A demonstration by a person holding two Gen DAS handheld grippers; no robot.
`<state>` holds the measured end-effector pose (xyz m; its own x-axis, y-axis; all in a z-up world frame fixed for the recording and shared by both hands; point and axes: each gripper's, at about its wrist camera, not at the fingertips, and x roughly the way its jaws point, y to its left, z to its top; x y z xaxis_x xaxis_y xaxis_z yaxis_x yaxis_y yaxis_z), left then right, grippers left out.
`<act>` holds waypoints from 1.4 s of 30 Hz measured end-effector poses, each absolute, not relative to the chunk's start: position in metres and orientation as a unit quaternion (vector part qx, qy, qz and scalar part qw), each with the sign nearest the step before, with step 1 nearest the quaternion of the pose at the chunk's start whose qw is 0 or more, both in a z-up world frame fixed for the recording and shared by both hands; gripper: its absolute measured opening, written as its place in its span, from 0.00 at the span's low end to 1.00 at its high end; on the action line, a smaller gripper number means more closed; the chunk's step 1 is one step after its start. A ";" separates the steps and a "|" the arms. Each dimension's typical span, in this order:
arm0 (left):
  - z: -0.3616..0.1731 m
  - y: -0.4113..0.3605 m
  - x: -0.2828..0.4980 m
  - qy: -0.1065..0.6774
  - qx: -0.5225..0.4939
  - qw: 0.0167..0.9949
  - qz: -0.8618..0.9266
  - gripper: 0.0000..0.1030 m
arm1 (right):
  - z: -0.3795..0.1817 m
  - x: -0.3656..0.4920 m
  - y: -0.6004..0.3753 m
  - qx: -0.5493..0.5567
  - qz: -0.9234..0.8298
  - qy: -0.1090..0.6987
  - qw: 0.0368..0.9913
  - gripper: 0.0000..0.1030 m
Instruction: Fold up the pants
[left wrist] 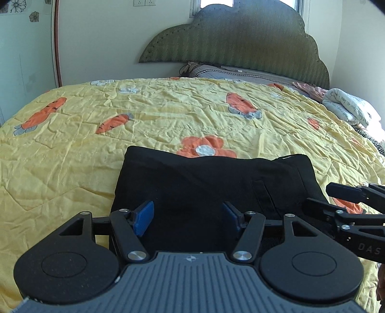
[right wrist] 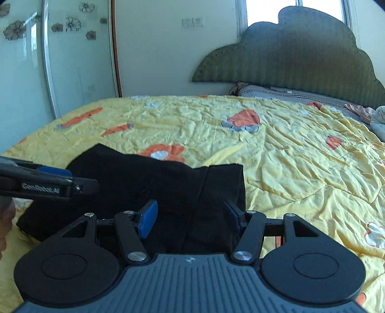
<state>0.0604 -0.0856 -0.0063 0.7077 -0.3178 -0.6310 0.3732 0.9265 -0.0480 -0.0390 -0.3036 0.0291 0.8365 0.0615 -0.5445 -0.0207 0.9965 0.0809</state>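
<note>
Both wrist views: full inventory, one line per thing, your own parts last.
pants: 1, black, folded into a compact rectangle on the quilt, under both tongs
quilt: 1, yellow with orange carrots and flowers, covering the bed
headboard: 1, grey-green, scalloped, against the far wall
pillow: 1, grey, below the headboard
bundled cloth: white with writing, plus pink fabric, far right of the bed
wall sockets: 2, white, left of the window
glass door: flower decals, left wall
left tongs: blue pads, open, over the pants
right tongs: blue pads, open, over the pants' right part
</note>
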 end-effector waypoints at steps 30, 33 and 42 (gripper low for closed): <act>0.001 -0.046 0.073 0.340 0.067 0.924 -0.159 0.82 | 0.009 -0.032 -0.376 0.222 0.078 0.327 0.915 0.67; -0.007 -0.022 0.093 0.386 0.030 0.901 -0.196 0.82 | -0.003 -0.025 -0.398 0.282 0.109 0.342 0.890 0.69; -0.032 0.022 0.137 0.469 -0.118 0.821 -0.304 0.77 | -0.026 -0.001 -0.425 0.362 0.174 0.367 0.839 0.69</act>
